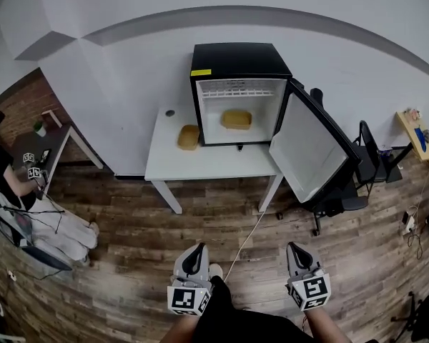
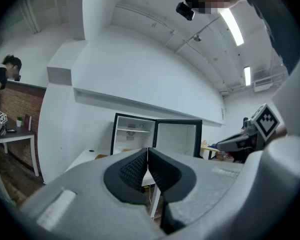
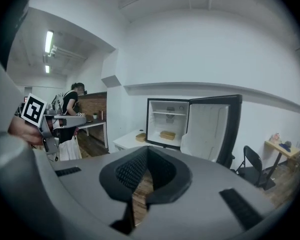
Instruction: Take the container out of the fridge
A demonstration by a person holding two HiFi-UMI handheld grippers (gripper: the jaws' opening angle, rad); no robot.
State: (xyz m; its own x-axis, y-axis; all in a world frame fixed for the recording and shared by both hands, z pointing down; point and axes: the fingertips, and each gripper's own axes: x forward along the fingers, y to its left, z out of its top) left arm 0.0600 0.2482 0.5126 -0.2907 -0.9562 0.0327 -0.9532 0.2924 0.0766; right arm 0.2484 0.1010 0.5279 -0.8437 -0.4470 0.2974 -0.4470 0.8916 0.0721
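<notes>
Left gripper (image 1: 196, 251) and right gripper (image 1: 297, 250) sat at the 6 o'clock edge of the head view, side by side and well apart. Both were aimed toward 12 o'clock over the wooden floor (image 1: 129, 220). In its own view the left gripper's dark ribbed pads (image 2: 132, 168) were pressed together, with nothing between them. The right gripper's pads (image 3: 132, 170) met at the tips, with a sliver of floor showing through lower down, and they pinched nothing either.

At 12 o'clock from both grippers, and well apart from them, a black mini fridge (image 1: 239, 59) stood on a white table (image 1: 200, 166) against the wall. Its door (image 1: 311, 148) hung wide open toward 3 o'clock. The container (image 1: 236, 118) was a flat tan box that may have had a lid, though it was too small to tell. It lay on the bottom of the fridge's white compartment, below a wire shelf (image 1: 236, 91). A second tan container (image 1: 189, 136) rested on the tabletop just beside the fridge, at its 9 o'clock. A pale cable (image 1: 247, 241) ran from under the table across the floor toward the grippers. At 9 o'clock of the head view was a person (image 1: 3, 170). At 3 o'clock a dark folding chair (image 1: 368, 156) stood behind the open door.
</notes>
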